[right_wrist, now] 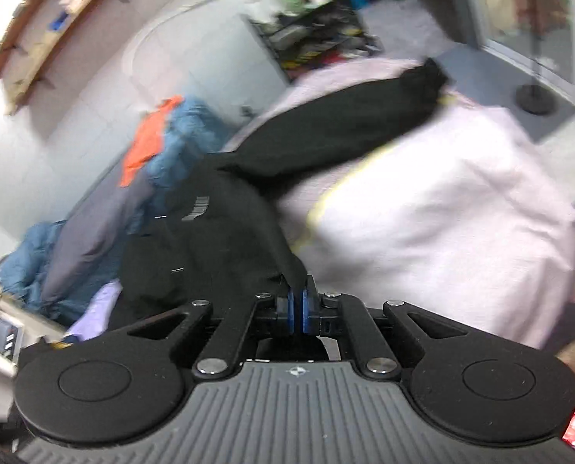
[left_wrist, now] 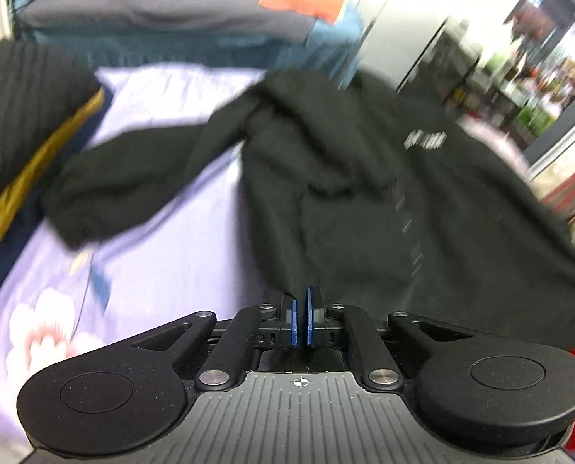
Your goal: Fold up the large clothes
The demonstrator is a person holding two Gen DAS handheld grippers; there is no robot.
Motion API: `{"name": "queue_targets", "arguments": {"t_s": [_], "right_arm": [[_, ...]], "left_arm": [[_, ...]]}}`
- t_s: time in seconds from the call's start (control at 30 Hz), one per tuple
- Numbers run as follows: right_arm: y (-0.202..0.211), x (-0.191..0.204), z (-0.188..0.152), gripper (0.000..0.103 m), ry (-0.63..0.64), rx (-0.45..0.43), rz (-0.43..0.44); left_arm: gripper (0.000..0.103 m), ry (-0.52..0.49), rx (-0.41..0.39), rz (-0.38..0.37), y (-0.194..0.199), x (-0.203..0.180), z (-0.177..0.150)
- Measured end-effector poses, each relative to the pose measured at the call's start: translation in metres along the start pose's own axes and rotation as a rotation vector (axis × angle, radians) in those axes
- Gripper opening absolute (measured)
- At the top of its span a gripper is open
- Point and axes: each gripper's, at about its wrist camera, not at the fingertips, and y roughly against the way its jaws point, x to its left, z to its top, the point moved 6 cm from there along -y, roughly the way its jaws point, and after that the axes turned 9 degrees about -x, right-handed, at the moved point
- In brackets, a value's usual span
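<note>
Black sweatshirt (left_wrist: 384,193) hangs from both my grippers above the bed sheet (left_wrist: 152,201) — soft, thick, rather heavy fleece that sags. My left gripper (left_wrist: 301,317) pinches its hem at 6 o'clock, and my right gripper (right_wrist: 297,315) is clenched on another edge. One sleeve (right_wrist: 337,135) swings toward 1 o'clock. I judge that seams and hems give the best hold — the cloth will not slip.
</note>
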Motion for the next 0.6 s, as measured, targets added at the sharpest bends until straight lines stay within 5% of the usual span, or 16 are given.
{"name": "queue_targets", "arguments": {"t_s": [0.23, 0.37, 0.43, 0.47, 0.5, 0.6], "right_arm": [[-0.067, -0.06, -0.039, 0.006, 0.028, 0.096, -0.195], [-0.094, -0.069, -0.059, 0.01, 0.093, 0.141, -0.293], [-0.1, -0.063, -0.066, 0.022, 0.22, 0.145, -0.35], [-0.101, -0.06, -0.07, 0.033, 0.255, 0.146, -0.38], [-0.104, -0.057, -0.071, 0.048, 0.269, 0.144, -0.391], [-0.095, -0.051, -0.07, 0.074, 0.253, 0.088, -0.373]], "left_arm": [[0.037, 0.091, 0.166, 0.176, -0.066, 0.053, -0.106], [0.041, 0.137, 0.192, 0.208, -0.08, 0.06, -0.123], [0.055, 0.106, 0.196, 0.229, -0.084, 0.057, -0.123], [0.086, 0.094, 0.206, 0.236, -0.087, 0.056, -0.123], [0.097, 0.083, 0.221, 0.248, -0.088, 0.055, -0.123], [0.103, 0.063, 0.197, 0.26, -0.081, 0.052, -0.111]]}}
